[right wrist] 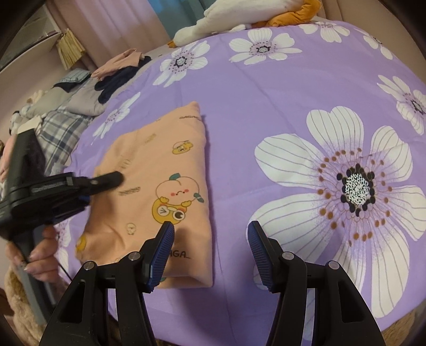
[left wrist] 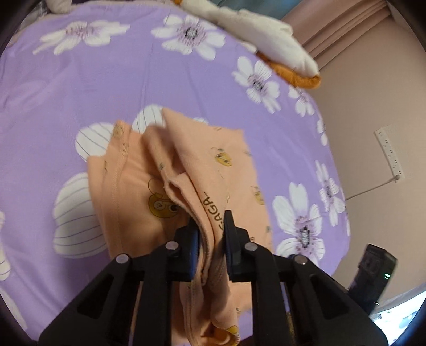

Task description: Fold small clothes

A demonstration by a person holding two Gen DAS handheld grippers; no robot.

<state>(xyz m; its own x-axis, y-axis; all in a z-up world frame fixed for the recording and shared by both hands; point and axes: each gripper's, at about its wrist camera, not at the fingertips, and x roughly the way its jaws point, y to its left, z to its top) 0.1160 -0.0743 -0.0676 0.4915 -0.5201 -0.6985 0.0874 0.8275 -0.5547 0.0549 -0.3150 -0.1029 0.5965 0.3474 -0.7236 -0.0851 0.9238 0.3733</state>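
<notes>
Here the peach garment (right wrist: pixel 157 191) lies folded on the bed (right wrist: pixel 266 87), on a purple sheet printed with big white flowers. It carries small cartoon prints: a peach-headed figure over a yellow bear, a few smaller yellow faces, and some lettering near its close edge.

The left hand-held gripper (left wrist: pixel 210 234) is clamped on a bunched fold of the garment (left wrist: pixel 186 170). In the left wrist view the cloth runs up between the two dark pads (left wrist: pixel 231 239) and spills out on both sides, with seams and an inner layer showing. From the right wrist view the same gripper (right wrist: pixel 117 178) reaches in from the left over the garment's left part, and a hand (right wrist: pixel 40 255) grips its handle at the lower left.

The right hand-held gripper (right wrist: pixel 210 250) stands apart, with nothing between its blue ribbed pads (right wrist: pixel 162 252). Its left pad sits over the garment's near right corner; its right pad is over bare sheet beside a large flower.

A white and orange plush toy (right wrist: pixel 239 18) lies at the far end of the bed. A pile of other clothes (right wrist: pixel 87 93), grey, plaid, dark blue and pink, sits along the bed's far left side. In the left wrist view a white power strip (left wrist: pixel 390 154) hangs on the pink wall to the right.
</notes>
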